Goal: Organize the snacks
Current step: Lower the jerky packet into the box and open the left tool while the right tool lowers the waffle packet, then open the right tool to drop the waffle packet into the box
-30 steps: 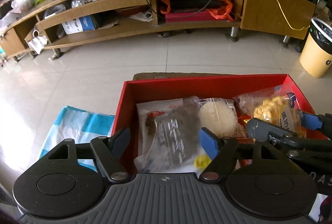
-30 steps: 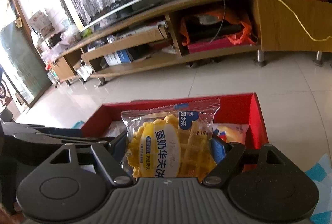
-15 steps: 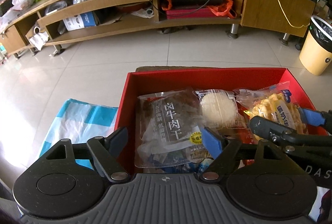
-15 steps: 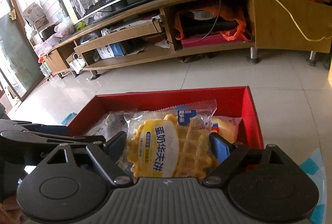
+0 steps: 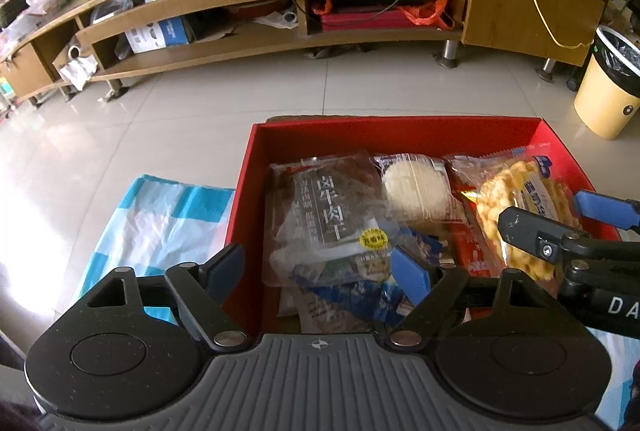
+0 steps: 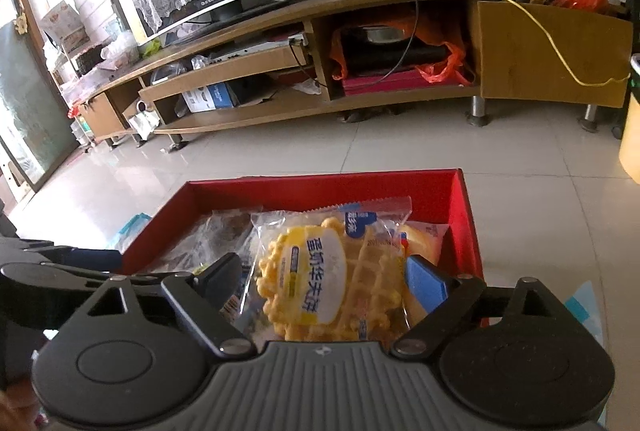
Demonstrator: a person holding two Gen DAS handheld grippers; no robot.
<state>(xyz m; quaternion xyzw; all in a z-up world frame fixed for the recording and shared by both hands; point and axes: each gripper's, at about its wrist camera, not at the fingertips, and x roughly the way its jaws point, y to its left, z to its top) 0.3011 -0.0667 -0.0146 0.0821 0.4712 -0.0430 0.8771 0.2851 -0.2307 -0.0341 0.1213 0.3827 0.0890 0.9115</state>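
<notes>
A red box (image 5: 400, 135) holds several snack packets. A dark beef jerky packet (image 5: 332, 215) lies at its left, a round white cake packet (image 5: 416, 187) in the middle. My left gripper (image 5: 316, 271) is open and empty above the box's near left edge. My right gripper (image 6: 324, 279) is open around a yellow waffle packet (image 6: 320, 279), which rests in the box's right side; the packet (image 5: 524, 207) and the right gripper (image 5: 560, 227) also show in the left wrist view. The red box (image 6: 460, 215) shows in the right wrist view too.
A blue and white checked cloth (image 5: 160, 223) lies left of the box. A long wooden TV stand (image 5: 280, 3) stands across the tiled floor. A yellow waste bin (image 5: 608, 87) stands at the right.
The jerky packet has dropped from my left gripper's reach into the box, and that gripper has drawn back. My right gripper has lowered the waffle packet into the box and opened wider.
</notes>
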